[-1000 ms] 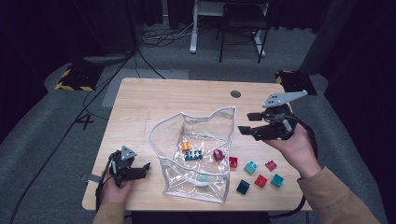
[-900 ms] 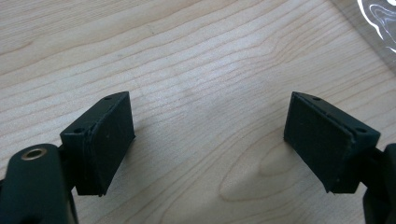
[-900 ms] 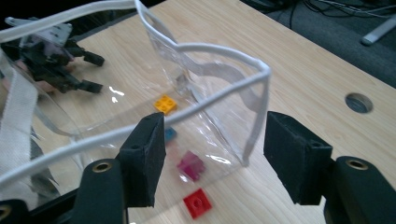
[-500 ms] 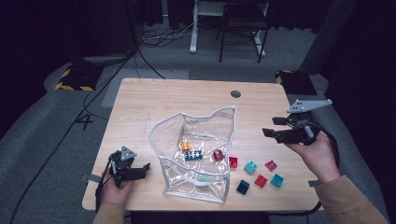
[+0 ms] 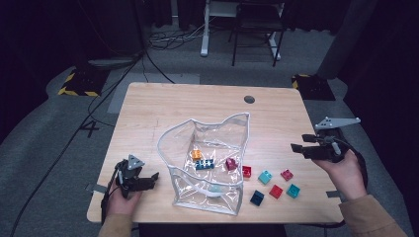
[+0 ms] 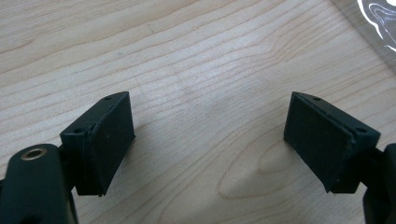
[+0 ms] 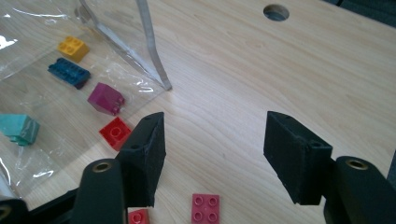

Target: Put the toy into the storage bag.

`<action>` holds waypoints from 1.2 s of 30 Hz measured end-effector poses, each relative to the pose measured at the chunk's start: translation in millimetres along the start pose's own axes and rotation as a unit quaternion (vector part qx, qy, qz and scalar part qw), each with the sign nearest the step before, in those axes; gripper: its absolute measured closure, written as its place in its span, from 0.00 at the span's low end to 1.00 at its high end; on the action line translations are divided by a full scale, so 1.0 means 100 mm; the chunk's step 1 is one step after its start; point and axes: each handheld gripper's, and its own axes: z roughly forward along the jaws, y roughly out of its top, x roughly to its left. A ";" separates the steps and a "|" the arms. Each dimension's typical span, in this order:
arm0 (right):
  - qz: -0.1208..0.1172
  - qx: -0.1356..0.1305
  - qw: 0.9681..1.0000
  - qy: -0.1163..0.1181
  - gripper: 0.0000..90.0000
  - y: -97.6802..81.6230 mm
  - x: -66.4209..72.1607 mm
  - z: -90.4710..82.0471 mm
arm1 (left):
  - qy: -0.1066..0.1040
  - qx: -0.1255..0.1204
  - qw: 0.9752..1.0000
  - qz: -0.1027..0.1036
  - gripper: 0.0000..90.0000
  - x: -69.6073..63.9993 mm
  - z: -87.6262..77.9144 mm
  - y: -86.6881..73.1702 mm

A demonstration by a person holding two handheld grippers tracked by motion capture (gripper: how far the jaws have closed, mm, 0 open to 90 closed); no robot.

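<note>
At counter (image 5: 148,113) centre, a clear bag (image 5: 207,163) is holding yellow, blue and magenta bricks; both tongs, left (image 5: 150,178) at 8 o'clock, right (image 5: 298,142) at 3, are gaping empty.

Both forearms wear tan sleeves. The left gripper (image 5: 132,178) is black, topped by a small grey three-cornered plate, with a dark cable looping off its back. The right gripper (image 5: 316,146) is black too, under a larger grey plate. Each jaw is a matte black rectangular block with small screw holes, beside brass-ringed pivot holes.
</note>
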 end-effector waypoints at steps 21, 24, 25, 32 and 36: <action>0.032 0.094 0.994 -0.040 0.47 -0.65 -0.10 0.62 | 0.000 0.000 1.000 0.000 0.18 0.00 0.00 0.00; 0.038 0.108 0.993 -0.028 0.49 -0.72 -0.08 0.69 | 0.000 0.000 1.000 0.000 0.18 0.00 0.00 0.00; 0.039 0.109 0.993 -0.026 0.49 -0.73 -0.07 0.70 | 0.000 0.000 1.000 0.000 0.18 0.00 0.00 0.00; 0.044 0.128 0.991 -0.007 0.50 -0.86 -0.04 0.85 | 0.000 0.000 1.000 0.000 0.18 0.00 0.00 0.00; 0.043 0.136 0.990 -0.002 0.54 -0.91 -0.03 0.91 | -0.001 0.000 1.000 0.000 0.18 0.00 0.00 0.00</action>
